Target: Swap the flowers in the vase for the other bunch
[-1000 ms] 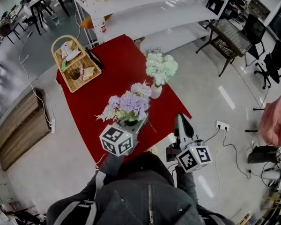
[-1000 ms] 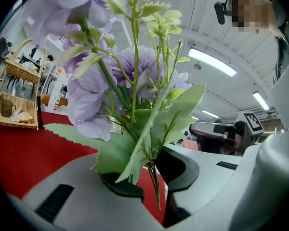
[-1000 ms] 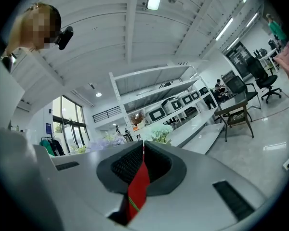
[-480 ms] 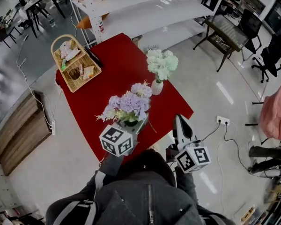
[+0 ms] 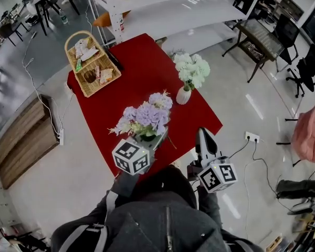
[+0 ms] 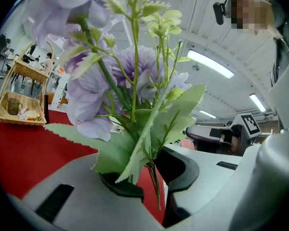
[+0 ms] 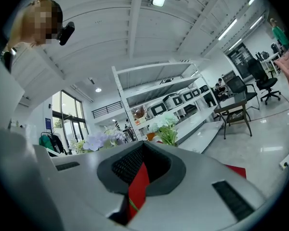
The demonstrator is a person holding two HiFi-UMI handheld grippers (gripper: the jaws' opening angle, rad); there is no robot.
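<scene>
Our left gripper pinches the stems of the purple flower bunch, blooms up, over the near edge of the red table. Our right gripper hangs just off the table's near right corner, its jaws pressed together and empty. The pale green flowers stand in the white vase at the table's right side. A wicker basket sits at the far left.

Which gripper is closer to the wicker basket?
Left. The left gripper, clamped on the purple flowers, sits on the basket's side of the red table; the right gripper is farther, near the opposite corner.
</scene>
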